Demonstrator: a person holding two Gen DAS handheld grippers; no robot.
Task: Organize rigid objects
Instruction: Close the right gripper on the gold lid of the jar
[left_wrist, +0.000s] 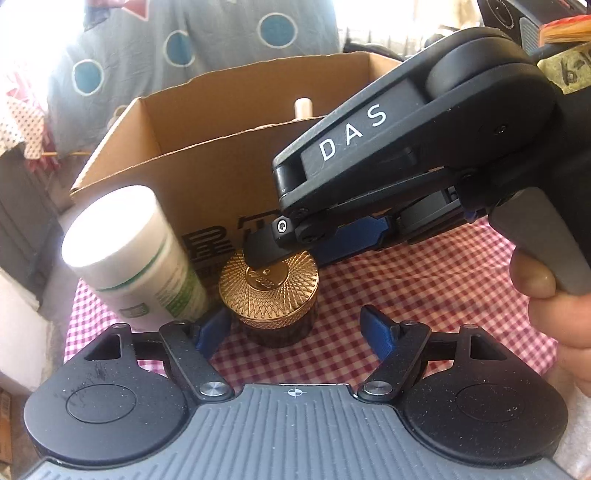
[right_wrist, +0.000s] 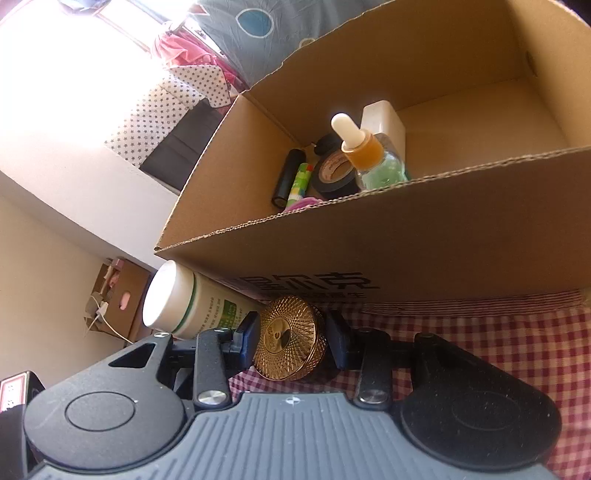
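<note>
A small dark jar with a gold patterned lid (left_wrist: 269, 291) stands on the red-checked cloth (left_wrist: 424, 295), just in front of the cardboard box (left_wrist: 177, 173). My right gripper (left_wrist: 291, 254) reaches in from the right, a person's hand (left_wrist: 554, 317) on its handle. In the right wrist view its pads (right_wrist: 248, 332) press on both sides of the gold lid (right_wrist: 290, 338). My left gripper (left_wrist: 293, 328) is open, its blue fingertips (left_wrist: 375, 326) just short of the jar on either side. A white bottle with a green label (left_wrist: 144, 258) leans right beside the jar, touching it on the left.
The box (right_wrist: 443, 240) is open at the top and holds a dropper bottle (right_wrist: 364, 155), a roll of black tape (right_wrist: 332, 173), a black tube (right_wrist: 286, 177) and a white container (right_wrist: 384, 122). Its right half is bare. Patterned fabric hangs behind.
</note>
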